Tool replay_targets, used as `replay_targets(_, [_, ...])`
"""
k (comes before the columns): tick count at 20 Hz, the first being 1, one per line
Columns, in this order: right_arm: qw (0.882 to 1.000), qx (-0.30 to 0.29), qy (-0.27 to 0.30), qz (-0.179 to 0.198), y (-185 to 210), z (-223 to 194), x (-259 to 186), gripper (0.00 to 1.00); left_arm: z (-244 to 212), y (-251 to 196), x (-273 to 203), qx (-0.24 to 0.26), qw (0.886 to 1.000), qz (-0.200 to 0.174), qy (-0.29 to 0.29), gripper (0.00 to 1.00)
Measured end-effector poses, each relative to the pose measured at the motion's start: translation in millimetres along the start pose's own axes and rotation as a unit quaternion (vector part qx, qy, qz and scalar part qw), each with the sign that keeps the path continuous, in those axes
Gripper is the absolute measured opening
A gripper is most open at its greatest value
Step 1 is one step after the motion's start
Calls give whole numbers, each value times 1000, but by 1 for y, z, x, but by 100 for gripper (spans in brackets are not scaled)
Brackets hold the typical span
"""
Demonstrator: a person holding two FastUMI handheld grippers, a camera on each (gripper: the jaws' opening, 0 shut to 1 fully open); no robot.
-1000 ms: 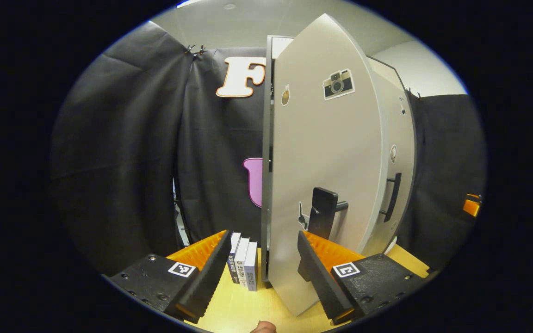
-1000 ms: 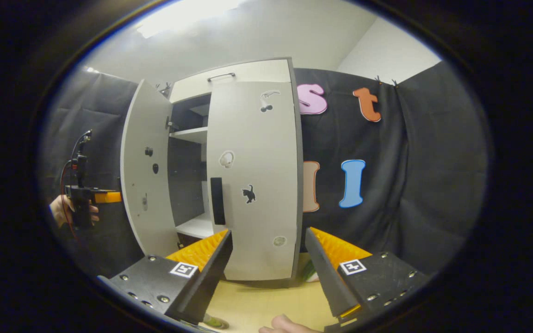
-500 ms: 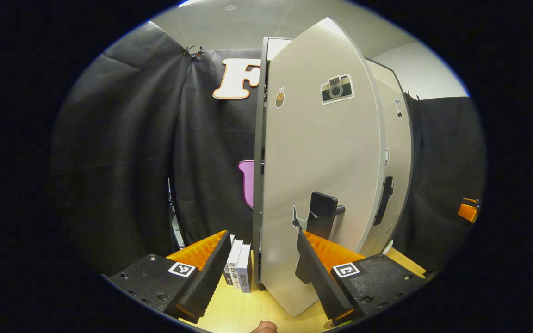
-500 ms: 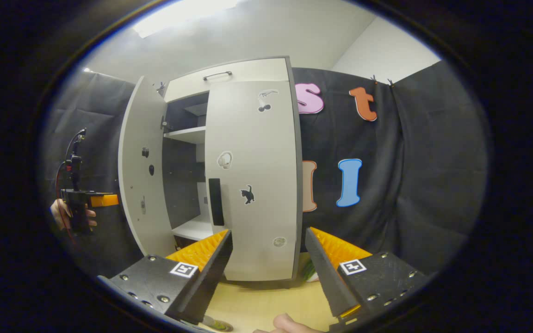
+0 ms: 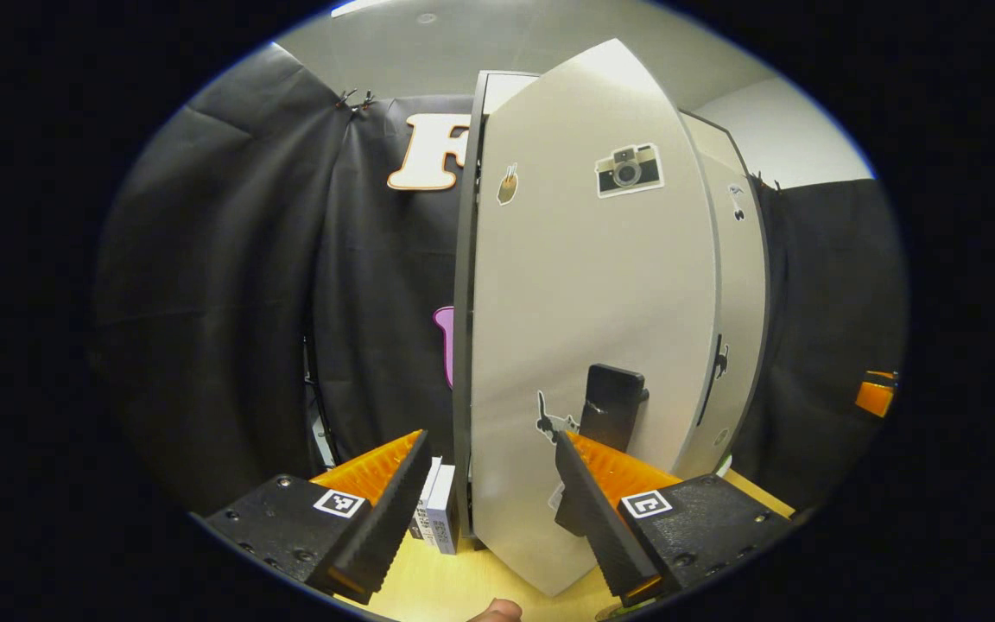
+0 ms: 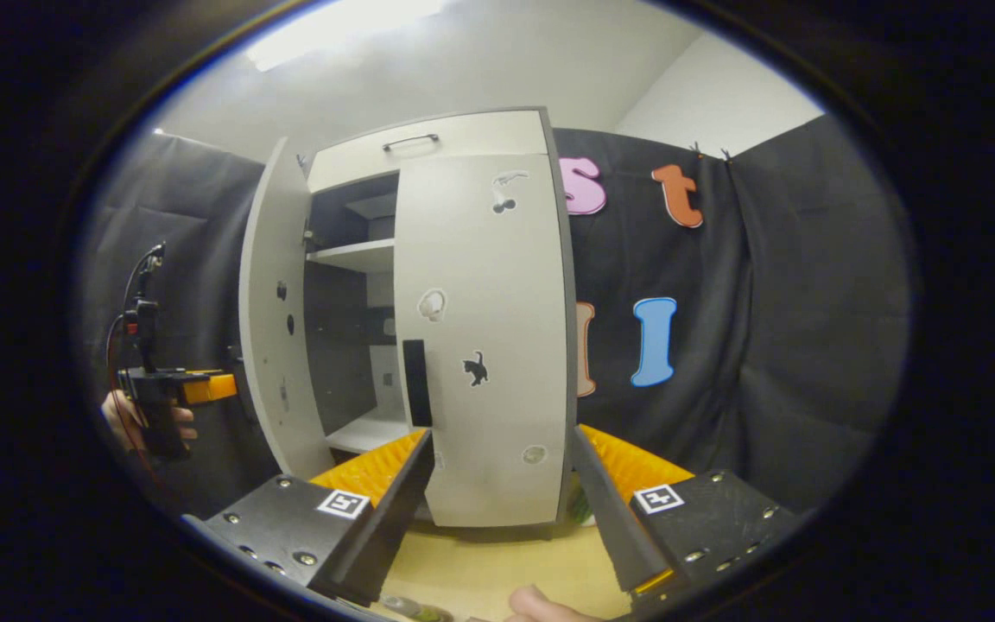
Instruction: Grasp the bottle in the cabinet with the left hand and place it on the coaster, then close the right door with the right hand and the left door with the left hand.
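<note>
Doors first: your left door (image 5: 584, 328) stands partly open, its outer face turned toward the left gripper (image 5: 489, 484), whose fingers are spread apart with nothing between them. In the left gripper view the door's dark handle (image 5: 611, 406) sits just above your right-hand finger (image 5: 588, 510); I cannot tell whether that finger touches the door. A camera sticker (image 5: 628, 169) is high on the door face, and a few books (image 5: 437, 518) stand on the table (image 5: 463, 587) beside the cabinet's (image 6: 428, 142) base. In the right gripper view the right door (image 6: 484, 345) looks shut or nearly shut against the cabinet, while the left door swings out, showing a shelf (image 6: 359, 256) and dark interior. Your right gripper (image 6: 502, 497) is also spread wide and empty, pointing at the right door's lower part. Farther left in that view your hand (image 6: 130, 419) holds the left gripper just beside the left door's outer face. The bottle I cannot make out for certain; something greenish (image 6: 582, 510) peeks out by the cabinet's right bottom corner.
</note>
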State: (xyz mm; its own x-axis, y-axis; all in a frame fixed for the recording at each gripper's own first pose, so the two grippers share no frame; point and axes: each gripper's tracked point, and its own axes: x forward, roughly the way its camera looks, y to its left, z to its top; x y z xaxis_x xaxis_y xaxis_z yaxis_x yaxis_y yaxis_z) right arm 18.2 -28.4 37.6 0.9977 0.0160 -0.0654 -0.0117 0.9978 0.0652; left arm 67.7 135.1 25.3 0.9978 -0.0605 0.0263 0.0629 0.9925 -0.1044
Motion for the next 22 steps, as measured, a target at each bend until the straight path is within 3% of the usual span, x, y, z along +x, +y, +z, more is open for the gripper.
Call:
replay_targets(6, [1000, -18, 2, -18, 16, -7, 4, 95, -10, -35, 6, -19, 999, -28, 10, 94])
replay_targets(7, [1000, -16, 3, -15, 21, -8, 6, 92, -6, -36, 5, -17, 1000, -24, 3, 94])
replay_targets(13, [1000, -16, 13, -9, 39, -17, 10, 96, -1, -34, -10, -9, 1000, -3, -1, 94])
replay_targets(22, [999, -38, 16, -10, 40, -25, 13, 93, -15, -36, -22, 11, 1000, 14, 11, 94])
